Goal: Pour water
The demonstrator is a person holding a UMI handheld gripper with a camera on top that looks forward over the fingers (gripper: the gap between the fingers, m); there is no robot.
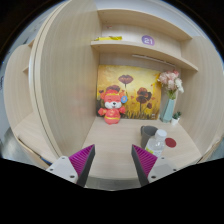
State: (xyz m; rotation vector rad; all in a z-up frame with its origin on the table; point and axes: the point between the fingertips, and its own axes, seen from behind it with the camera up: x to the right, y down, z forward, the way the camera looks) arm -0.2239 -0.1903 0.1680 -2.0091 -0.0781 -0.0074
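Claw (111,164) is apart w/ nothing between the fingers, both magenta pads (82,160) showing bare above the pale wood counter (112,138). So the step in hand looks like the approach, i.e. getting to the water container before any pouring.

The task's thing is prob. the clear bottle (158,139) standing on the counter ahead of the right finger and a bit beyond it, upright, w/ what seems a grey cap or cup shape at its top (too small to tell which). A small round red item (169,143) lies just beside it; could be a lid or coaster, can't say.

To do it well: swing right to centre the bottle between the fingers, come in level, close on the body below the top, not on the cap. Clear plastic is smooth and likely slips, so a square grip on the cylinder matters. Keep it upright till over the receiving vessel, which I can't make out for sure here.

Other stuff: a plush toy (112,104), soft, red and orange, sits at the back against a glossy yellow picture panel (137,88). A teal vase (169,104) w/ pale flowers stands at the right, tall and narrow, easy to knock. Curved light-wood shelves (125,45) above hold small objects.
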